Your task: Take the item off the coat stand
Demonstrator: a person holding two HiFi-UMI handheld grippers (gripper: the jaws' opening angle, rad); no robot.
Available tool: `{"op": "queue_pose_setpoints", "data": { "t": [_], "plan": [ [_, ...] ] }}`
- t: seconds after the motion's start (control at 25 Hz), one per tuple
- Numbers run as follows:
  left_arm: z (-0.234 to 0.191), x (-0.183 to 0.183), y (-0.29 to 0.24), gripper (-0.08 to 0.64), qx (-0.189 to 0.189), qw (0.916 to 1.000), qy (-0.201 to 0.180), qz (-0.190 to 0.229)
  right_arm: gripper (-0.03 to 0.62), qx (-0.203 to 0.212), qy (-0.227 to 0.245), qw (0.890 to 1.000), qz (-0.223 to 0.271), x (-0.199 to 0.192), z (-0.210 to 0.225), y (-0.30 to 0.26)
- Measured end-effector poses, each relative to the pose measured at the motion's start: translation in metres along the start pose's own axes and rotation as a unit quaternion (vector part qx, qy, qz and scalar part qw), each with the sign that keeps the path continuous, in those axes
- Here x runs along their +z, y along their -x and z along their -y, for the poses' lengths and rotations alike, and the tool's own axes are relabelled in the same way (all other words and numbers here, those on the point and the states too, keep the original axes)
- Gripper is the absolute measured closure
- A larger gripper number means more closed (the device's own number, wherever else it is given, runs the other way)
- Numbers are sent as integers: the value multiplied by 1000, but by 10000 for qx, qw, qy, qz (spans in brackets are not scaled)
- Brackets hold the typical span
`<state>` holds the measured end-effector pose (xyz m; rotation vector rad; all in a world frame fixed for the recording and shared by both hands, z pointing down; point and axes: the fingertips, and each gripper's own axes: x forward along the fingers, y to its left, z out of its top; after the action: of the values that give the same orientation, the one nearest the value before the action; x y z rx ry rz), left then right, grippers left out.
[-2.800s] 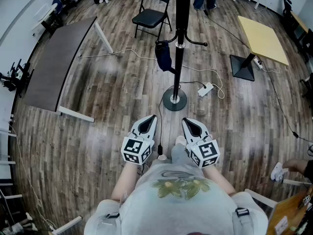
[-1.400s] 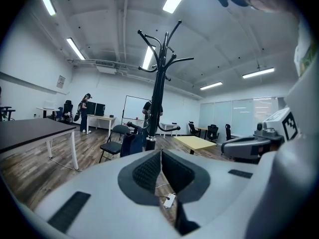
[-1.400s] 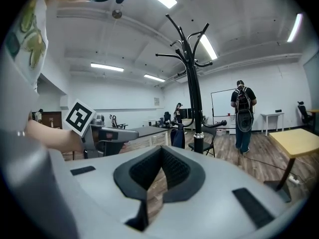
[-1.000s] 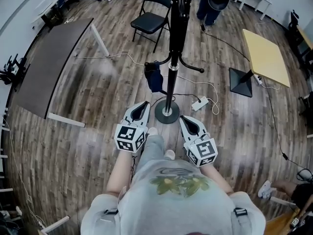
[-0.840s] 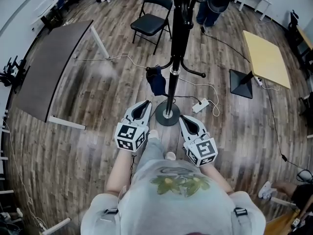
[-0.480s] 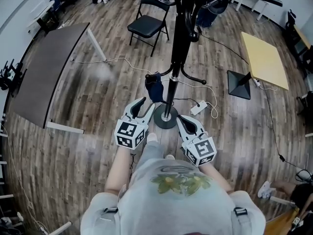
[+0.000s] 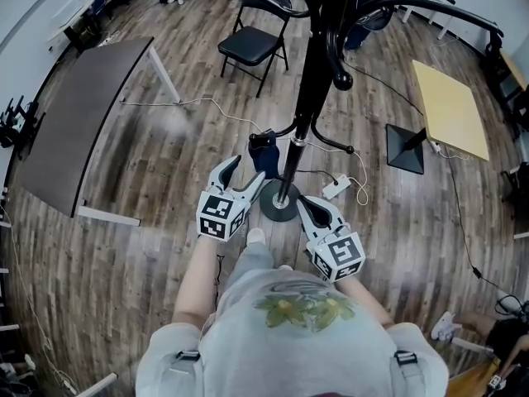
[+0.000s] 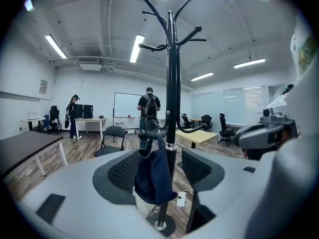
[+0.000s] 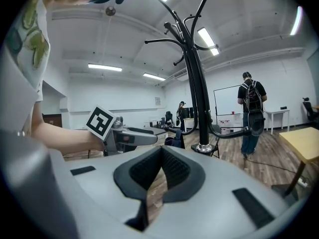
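A black coat stand (image 7: 307, 98) rises from a round base (image 7: 279, 202) on the wooden floor. A dark blue cloth item (image 7: 264, 151) hangs from one of its low hooks. My left gripper (image 7: 241, 172) is just short of that item and its jaws are opening, with nothing between the pads. Seen from the left gripper view, the blue item (image 8: 152, 178) hangs ahead between the spread jaws, beside the coat stand's pole (image 8: 172, 108). My right gripper (image 7: 307, 205) hovers near the base, shut and empty. The right gripper view shows the stand (image 9: 197, 98) ahead.
A black folding chair (image 7: 252, 23) stands behind the stand. A dark table (image 7: 83, 114) is at the left and a yellow table (image 7: 450, 93) at the right. A white power strip (image 7: 335, 188) and cables lie by the base. A person with a backpack (image 8: 148, 108) stands far off.
I have come closer to the stand. The left gripper has lifted toward the blue item and its jaws have spread apart. The right gripper stays shut beside the base.
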<state>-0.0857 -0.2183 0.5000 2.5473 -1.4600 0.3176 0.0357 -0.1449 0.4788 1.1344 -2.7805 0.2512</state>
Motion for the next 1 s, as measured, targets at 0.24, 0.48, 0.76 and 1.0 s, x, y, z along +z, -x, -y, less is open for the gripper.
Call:
{"op": "queue_pose_setpoints", "data": {
  "t": [0.24, 0.48, 0.76, 1.0],
  "plan": [
    [-18, -11, -25, 261, -80, 9999, -88, -52, 586, -28, -10, 10000, -34, -3, 7, -12],
    [-26, -20, -44, 244, -168, 9997, -128, -112, 586, -113, -16, 9999, -37, 0, 15, -17],
    [-37, -41, -65, 239, -205, 9987, -157, -432, 586, -155, 9, 9999, -60, 2, 21, -23],
    [-38, -54, -81, 239, -426, 9972, -110, -604, 586, -160, 15, 9998, -90, -1, 25, -27]
  ]
}}
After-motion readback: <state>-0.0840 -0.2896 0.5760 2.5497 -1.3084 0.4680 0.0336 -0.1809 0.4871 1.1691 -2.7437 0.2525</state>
